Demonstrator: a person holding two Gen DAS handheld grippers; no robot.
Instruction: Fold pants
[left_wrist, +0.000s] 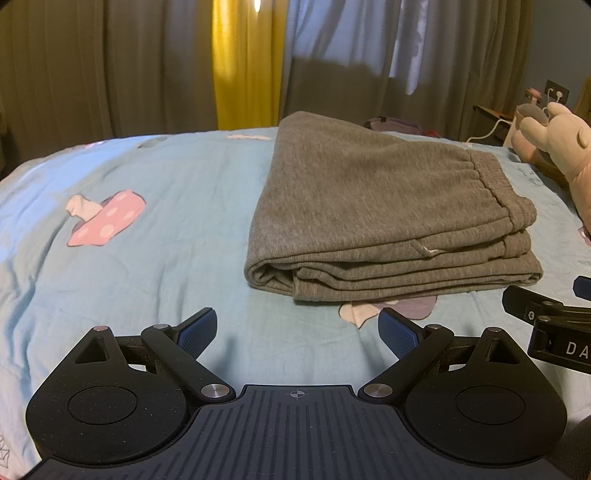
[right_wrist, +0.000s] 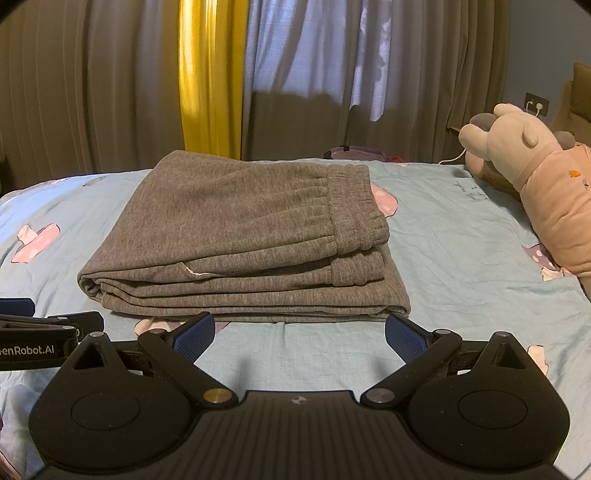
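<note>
Grey sweatpants (left_wrist: 373, 206) lie folded into a compact stack on the light blue bedsheet (left_wrist: 155, 258), elastic waistband on top at the right. In the right wrist view the same grey sweatpants (right_wrist: 240, 240) sit straight ahead. My left gripper (left_wrist: 297, 330) hovers open just in front of the stack's near left corner, nothing between its blue pads. My right gripper (right_wrist: 300, 334) is open too, its fingertips close to the stack's near edge, holding nothing. Each gripper shows at the edge of the other's view: the right gripper (left_wrist: 546, 325) and the left gripper (right_wrist: 40, 332).
A pink plush toy (right_wrist: 535, 184) lies on the bed to the right of the pants. Curtains (left_wrist: 147, 62) hang behind the bed, with a yellow strip in the middle. A wall socket with a white cable (right_wrist: 536, 105) is at the far right.
</note>
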